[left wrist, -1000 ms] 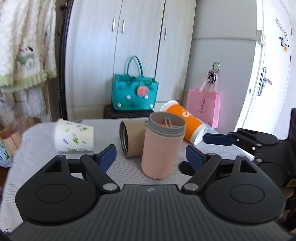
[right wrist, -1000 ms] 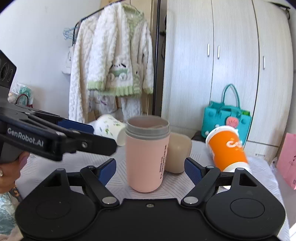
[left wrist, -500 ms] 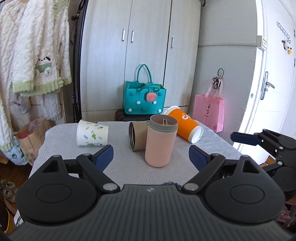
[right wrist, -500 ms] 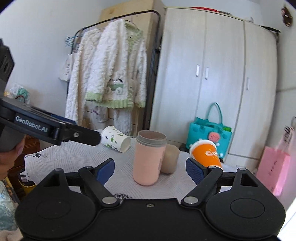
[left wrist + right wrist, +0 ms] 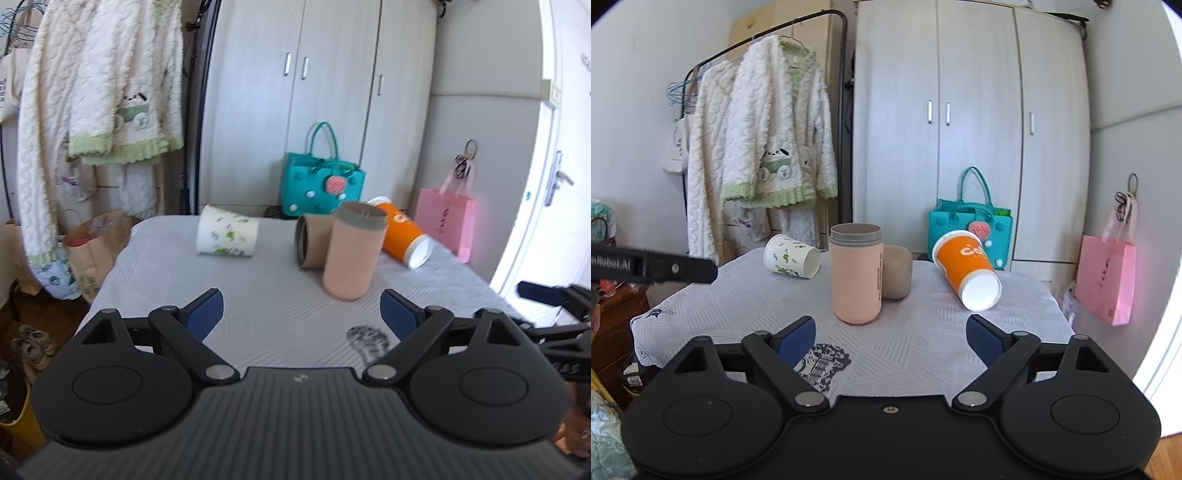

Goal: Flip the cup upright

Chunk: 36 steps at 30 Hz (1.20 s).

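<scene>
wardrobe [image 5: 971, 147]: pale wood, rear wall | clothes rack [image 5: 768, 66] left (fleecy robes) | door [image 5: 565, 155]: white, sunlit

The left wrist view looks forward along its fingers [image 5: 205, 314] from the near edge of the counter [image 5: 258, 295], slightly downward, toward the wardrobe [image 5: 332, 110]. The right wrist view sits a little farther right and faces the same way, level, over its own fingers [image 5: 796, 339]. Both stand back from the counter and share the pink cup [image 5: 352, 254] [image 5: 856, 273], the lying cups, the teal bag [image 5: 321, 188] [image 5: 971, 232] and the hanging robe [image 5: 99, 92] [image 5: 768, 147].
</scene>
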Each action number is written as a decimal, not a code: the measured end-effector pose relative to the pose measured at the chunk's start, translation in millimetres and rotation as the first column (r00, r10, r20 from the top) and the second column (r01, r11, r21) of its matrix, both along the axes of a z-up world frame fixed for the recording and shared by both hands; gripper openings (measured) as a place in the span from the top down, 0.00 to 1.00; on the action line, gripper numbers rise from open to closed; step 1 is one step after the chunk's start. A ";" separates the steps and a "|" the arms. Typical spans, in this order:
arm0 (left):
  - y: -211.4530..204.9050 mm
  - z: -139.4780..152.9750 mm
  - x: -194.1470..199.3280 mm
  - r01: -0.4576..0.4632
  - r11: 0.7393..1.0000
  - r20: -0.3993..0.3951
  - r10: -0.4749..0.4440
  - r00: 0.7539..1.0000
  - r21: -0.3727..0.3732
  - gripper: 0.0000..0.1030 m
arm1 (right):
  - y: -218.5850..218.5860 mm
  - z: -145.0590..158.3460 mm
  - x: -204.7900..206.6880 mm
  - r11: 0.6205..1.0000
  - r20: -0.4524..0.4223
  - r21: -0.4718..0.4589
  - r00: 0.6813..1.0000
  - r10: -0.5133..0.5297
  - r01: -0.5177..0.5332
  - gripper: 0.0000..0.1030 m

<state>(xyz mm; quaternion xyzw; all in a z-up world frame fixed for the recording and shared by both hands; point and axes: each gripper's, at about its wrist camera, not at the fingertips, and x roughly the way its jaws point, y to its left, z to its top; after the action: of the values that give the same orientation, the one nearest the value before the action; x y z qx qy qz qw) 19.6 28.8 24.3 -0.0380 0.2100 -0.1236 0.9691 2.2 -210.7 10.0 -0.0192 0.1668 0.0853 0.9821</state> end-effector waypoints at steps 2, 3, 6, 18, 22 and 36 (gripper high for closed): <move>-1.2 -3.8 -2.1 -0.010 1.000 -0.001 0.010 1.000 0.012 0.10 | 2.6 -1.6 -2.8 1.000 0.000 -0.008 1.000 -0.024 0.024 0.09; -2.0 -6.0 -4.1 -0.010 1.000 0.006 0.010 1.000 0.015 0.10 | 3.3 -3.3 -4.6 0.999 -0.004 -0.012 0.999 -0.039 0.039 0.08; -5.3 -12.5 -9.0 -0.013 1.000 0.011 0.013 1.000 0.010 0.10 | 2.9 -9.9 -9.4 0.997 -0.016 -0.003 0.997 -0.080 0.080 0.06; -17.4 -25.5 -24.8 -0.089 0.994 0.030 0.087 0.996 0.067 0.00 | 3.1 -14.7 -26.4 0.982 0.038 0.008 0.981 -0.190 0.190 0.00; -15.0 -24.8 -27.5 -0.099 0.993 0.025 0.098 0.995 0.065 0.00 | 3.0 -13.8 -29.1 0.979 0.041 0.013 0.978 -0.204 0.204 0.00; -20.1 -28.7 -23.1 -0.166 0.983 -0.021 0.168 0.986 0.081 0.00 | 2.7 -14.0 -35.1 0.970 0.047 0.016 0.968 -0.245 0.244 0.00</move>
<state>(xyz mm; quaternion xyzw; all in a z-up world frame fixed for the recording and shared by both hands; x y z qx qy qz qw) -3.5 8.8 -4.4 -0.0188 0.2243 -0.0331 0.9738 -32.9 -208.0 -4.0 0.0044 0.1436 -0.0362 0.9890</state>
